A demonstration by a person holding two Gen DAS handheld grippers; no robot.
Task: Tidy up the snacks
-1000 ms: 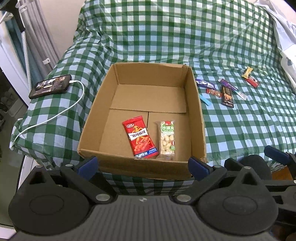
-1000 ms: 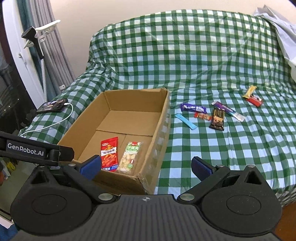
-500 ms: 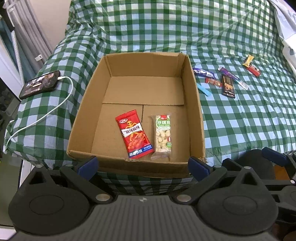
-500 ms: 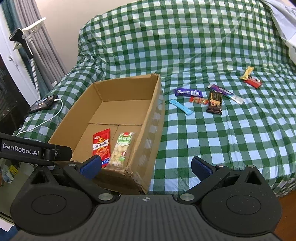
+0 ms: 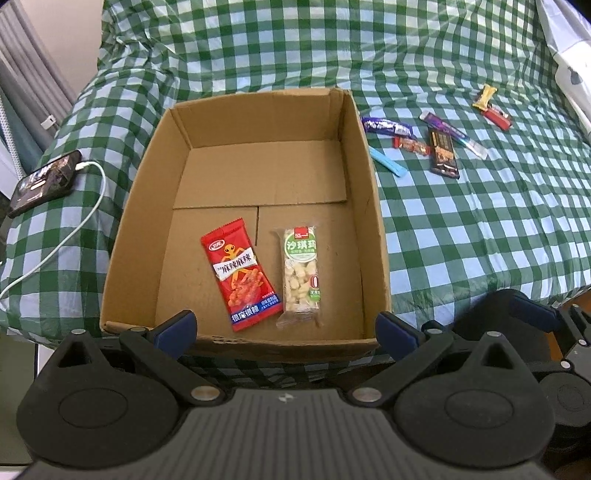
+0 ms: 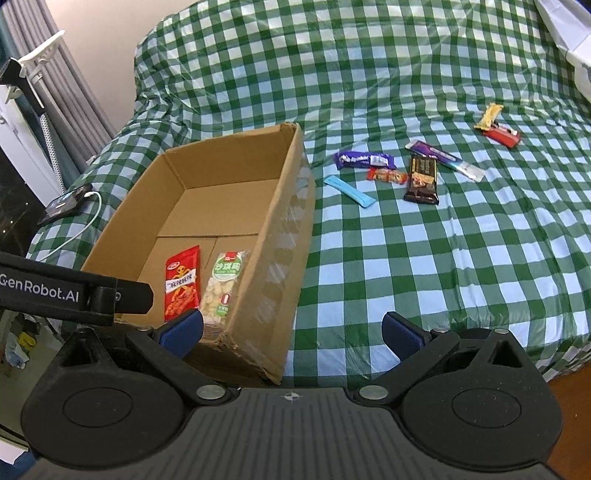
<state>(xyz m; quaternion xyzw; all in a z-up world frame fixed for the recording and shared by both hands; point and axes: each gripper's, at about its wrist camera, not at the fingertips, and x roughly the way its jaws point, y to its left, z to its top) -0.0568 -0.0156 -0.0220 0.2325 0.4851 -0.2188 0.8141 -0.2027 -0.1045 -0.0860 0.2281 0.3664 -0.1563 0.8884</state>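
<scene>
An open cardboard box [image 5: 369, 206] [image 6: 280, 229] stands on the green checked bed. Inside lie a red snack packet [image 5: 242, 273] [image 6: 181, 282] and a green-labelled nut packet [image 5: 301, 275] [image 6: 223, 284]. Several snacks lie on the cover right of the box: a purple bar [image 6: 364, 159], a light blue stick [image 6: 349, 191], a dark chocolate bar [image 6: 423, 180], a purple-white stick [image 6: 445, 160], a small red-orange bar [image 6: 388, 175], a yellow bar [image 6: 488, 116] and a red bar [image 6: 503, 136]. My left gripper [image 5: 284, 326] is open and empty at the box's near wall. My right gripper [image 6: 291, 332] is open and empty at the box's near right corner.
A phone [image 5: 44, 181] on a white charging cable [image 5: 74, 229] lies on the bed's left edge. Grey curtains and a white clamp stand [image 6: 33, 62] are at the left. White fabric [image 6: 569, 29] lies at the far right. The bed's near edge drops to the floor.
Both grippers have moved forward and closer over the bed; the box and snacks look larger and nearer. Both stay open and nothing was picked up.
</scene>
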